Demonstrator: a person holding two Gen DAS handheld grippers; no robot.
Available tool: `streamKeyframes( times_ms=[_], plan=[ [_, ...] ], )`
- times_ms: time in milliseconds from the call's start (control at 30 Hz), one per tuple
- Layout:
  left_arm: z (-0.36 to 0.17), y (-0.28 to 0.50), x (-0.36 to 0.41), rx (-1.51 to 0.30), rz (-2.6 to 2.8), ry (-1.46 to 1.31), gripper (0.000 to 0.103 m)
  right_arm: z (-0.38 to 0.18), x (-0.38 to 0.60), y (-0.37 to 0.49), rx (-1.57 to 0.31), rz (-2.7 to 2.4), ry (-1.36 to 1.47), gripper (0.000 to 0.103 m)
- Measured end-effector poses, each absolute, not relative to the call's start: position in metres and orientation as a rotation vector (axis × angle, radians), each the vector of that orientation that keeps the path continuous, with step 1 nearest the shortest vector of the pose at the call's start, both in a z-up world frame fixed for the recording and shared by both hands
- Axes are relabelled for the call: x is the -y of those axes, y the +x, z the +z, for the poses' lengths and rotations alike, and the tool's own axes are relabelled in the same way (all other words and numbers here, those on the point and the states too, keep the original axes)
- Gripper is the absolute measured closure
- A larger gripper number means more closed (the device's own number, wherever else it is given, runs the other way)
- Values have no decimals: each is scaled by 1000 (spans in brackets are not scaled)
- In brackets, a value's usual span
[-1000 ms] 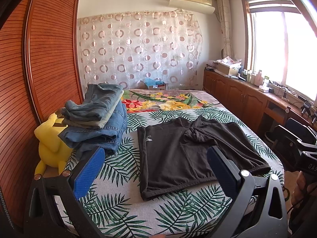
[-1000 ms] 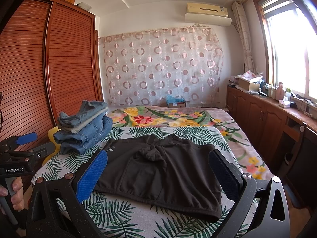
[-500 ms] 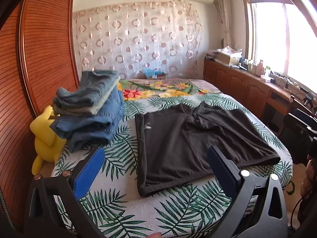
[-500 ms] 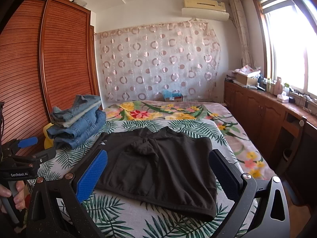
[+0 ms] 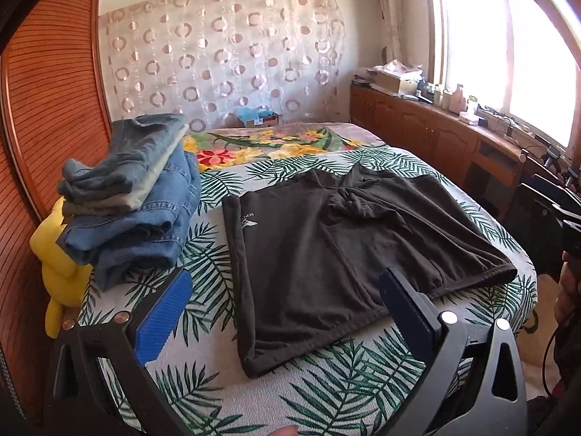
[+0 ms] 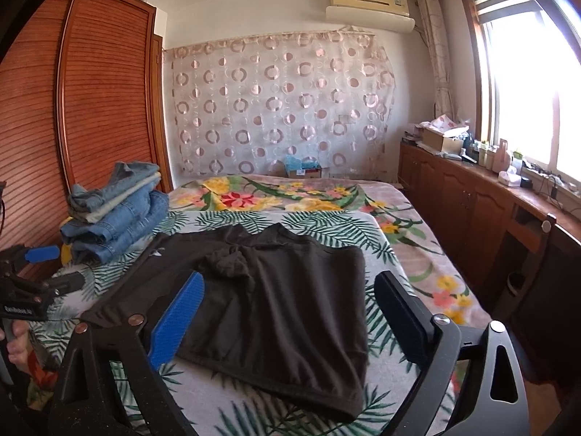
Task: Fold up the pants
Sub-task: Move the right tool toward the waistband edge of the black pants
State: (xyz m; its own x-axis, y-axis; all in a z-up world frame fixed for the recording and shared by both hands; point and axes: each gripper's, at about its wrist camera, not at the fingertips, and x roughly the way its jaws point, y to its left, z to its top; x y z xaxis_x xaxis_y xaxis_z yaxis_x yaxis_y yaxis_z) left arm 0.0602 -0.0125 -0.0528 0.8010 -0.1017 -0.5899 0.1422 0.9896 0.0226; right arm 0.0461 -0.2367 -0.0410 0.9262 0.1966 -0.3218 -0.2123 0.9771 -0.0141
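**Both grippers wide over the bed, dark pants flat and untouched**

Bed (image 5: pixel 203 381) with palm-leaf cover fills both views. Dark pants (image 5: pixel 326 254) lie spread flat on it, mid-bed, waistband edge toward the cameras, one bunched fold near the middle. Stack of folded jeans (image 5: pixel 130 200) sits at the bed's left edge, clear of the pants.

Left gripper (image 5: pixel 281 301): jaws spread wide, nothing between the pads, hanging above the near hem of the pants, no contact visible. Right gripper (image 6: pixel 287 312): jaws wide too, have just been closing a little, nothing gripped; the pants show behind the gap, not pressed by either pad.

View differences:
- Left wrist only: yellow plush toy (image 5: pixel 61 272) wedged between the jeans stack and the wardrobe (image 5: pixel 47 91), more than the sliver the right wrist view gets.
- Right wrist only: the left gripper seen from outside at far left, with a hand (image 6: pixel 16 345) on its handle; wall air conditioner (image 6: pixel 368 7) in full (left view clips it).
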Motion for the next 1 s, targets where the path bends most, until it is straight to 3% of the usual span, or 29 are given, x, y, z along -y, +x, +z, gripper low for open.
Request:
streamKeyframes(
  times_ms=[167, 467, 633, 867, 967, 1000],
  plan=[
    [-54, 79, 11, -651, -150, 57, 0, -42, 242, 59, -368, 189, -56, 19],
    [-52, 99, 25, -662, -202, 78, 0, -22, 241, 83, -415, 218, -59, 23],
    [-58, 109, 29, -687, -225, 60, 0, -25, 248, 111, -449, 228, -87, 31],
    [-73, 122, 34, -729, -231, 67, 0, -38, 266, 168, -597, 202, -78, 56],
    [-77, 125, 34, -741, -229, 66, 0, -41, 269, 190, -659, 181, -54, 75],
    [-78, 126, 33, -743, -228, 65, 0, -42, 270, 198, -680, 175, -43, 76]
  ],
)
